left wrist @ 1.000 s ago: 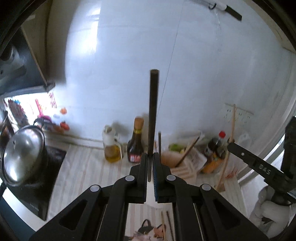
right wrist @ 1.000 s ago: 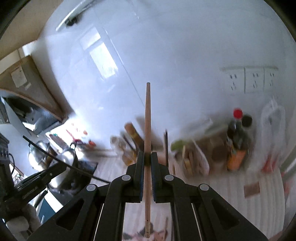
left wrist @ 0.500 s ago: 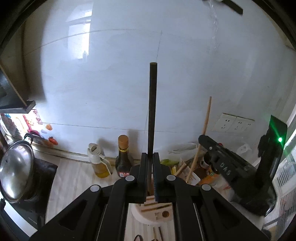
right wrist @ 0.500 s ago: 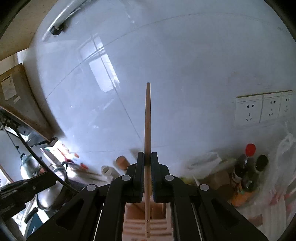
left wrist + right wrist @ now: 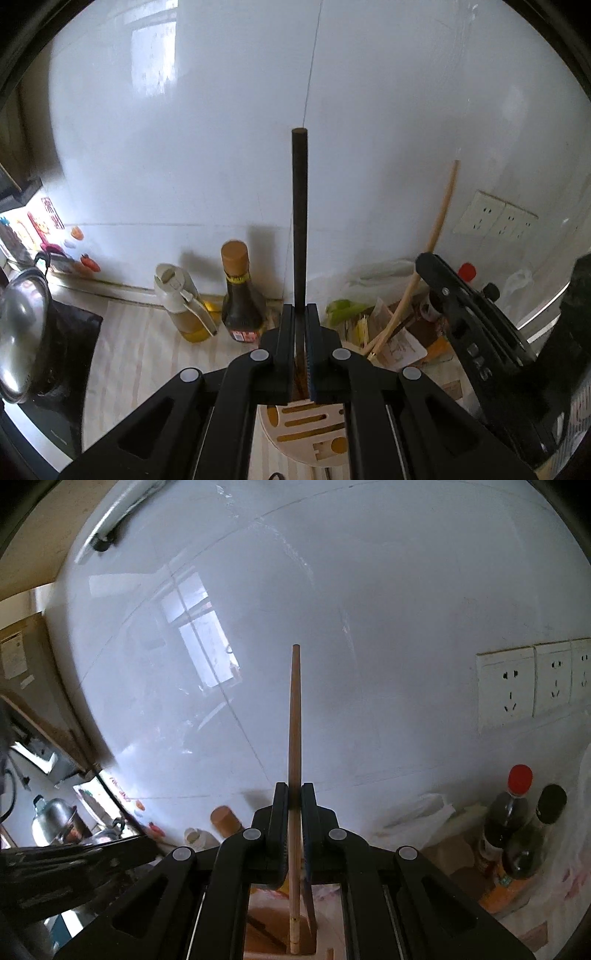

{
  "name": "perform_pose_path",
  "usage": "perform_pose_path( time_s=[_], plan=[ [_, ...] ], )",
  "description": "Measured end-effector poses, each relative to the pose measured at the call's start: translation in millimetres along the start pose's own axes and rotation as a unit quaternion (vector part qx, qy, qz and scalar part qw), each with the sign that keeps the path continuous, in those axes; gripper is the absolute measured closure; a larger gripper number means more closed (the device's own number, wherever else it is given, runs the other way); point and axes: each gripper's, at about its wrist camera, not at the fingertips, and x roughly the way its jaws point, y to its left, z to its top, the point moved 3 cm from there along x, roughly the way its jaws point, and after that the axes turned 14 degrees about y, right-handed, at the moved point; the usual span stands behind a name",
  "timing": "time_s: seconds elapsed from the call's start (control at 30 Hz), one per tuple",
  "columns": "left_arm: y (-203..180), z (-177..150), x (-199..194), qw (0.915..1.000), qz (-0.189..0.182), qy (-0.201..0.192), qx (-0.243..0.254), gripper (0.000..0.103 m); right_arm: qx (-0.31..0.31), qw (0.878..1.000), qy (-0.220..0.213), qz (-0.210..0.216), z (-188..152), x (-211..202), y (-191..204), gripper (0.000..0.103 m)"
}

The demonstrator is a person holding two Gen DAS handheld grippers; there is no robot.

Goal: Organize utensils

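2 chopsticks are in play, 1 in each gripper. Our left gripper (image 5: 300, 317) is clamping its fingers on a dark chopstick (image 5: 299, 221) that is standing upright, its lower end reaching down toward the slotted top of the round utensil holder (image 5: 306, 428) directly beneath. Our right gripper (image 5: 294, 801) is squeezing its fingers on a light wooden chopstick (image 5: 294, 738), also upright, with its lower tip hanging just over, or perhaps already inside, an opening of the holder (image 5: 269, 923); we cannot tell which.

We are judging the task as partway through: both sticks are lined up above the holder, but neither is released, so the lowering and letting go are still ahead. In the left view, more loose utensils seem to be lying on the tabletop (image 5: 147, 354) below the holder, though they are too small to name.

As for containers, the holder's visible slots are looking mostly empty in the left view. Behind it, an oil bottle (image 5: 184, 306) is holding yellow liquid, a dark sauce bottle (image 5: 238, 295) is standing just beside it, and a lidded pot (image 5: 22, 332) is sitting far left, its contents hidden.
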Motion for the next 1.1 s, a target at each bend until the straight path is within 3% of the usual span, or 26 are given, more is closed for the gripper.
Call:
perform_pose_path(
  time_s=[0.27, 0.6, 0.83, 0.9, 0.93, 0.97, 1.0, 1.03, 1.1],
  plan=[
    [5, -8, 16, 0.9998, -0.002, 0.019, -0.003, 0.100, -0.011, 1.000, -0.005, -0.005, -26, -10, 0, 0.096],
    [9, 0, 30, 0.9996, -0.002, 0.028, -0.010, 0.100, -0.030, 0.999, -0.036, -0.014, -11, 4, 12, 0.096],
    [11, -7, 23, 0.9989, -0.005, 0.042, -0.019, 0.095, -0.034, 0.999, 0.002, -0.002, -18, 13, 13, 0.095],
    [15, -10, 13, 0.9989, 0.001, 0.036, -0.030, 0.085, -0.021, 1.000, -0.001, -0.001, -18, 3, 9, 0.086],
    [17, -11, 7, 0.9990, 0.002, 0.029, -0.035, 0.066, -0.014, 1.000, -0.004, 0.002, -17, -4, 6, 0.073],
    [19, -12, -1, 0.9991, 0.005, 0.019, -0.038, 0.039, -0.005, 1.000, -0.009, 0.004, -16, -14, 3, 0.067],
    [22, -14, -10, 0.9990, 0.012, 0.006, -0.043, 0.027, 0.001, 1.000, -0.013, 0.008, -16, -22, 1, 0.058],
    [24, -16, -18, 0.9988, 0.017, -0.008, -0.045, 0.019, 0.009, 1.000, -0.018, 0.006, -16, -32, -2, 0.051],
    [29, -20, -32, 0.9983, 0.022, -0.025, -0.048, 0.018, 0.019, 1.000, -0.021, 0.005, -17, -49, -5, 0.041]
  ],
)
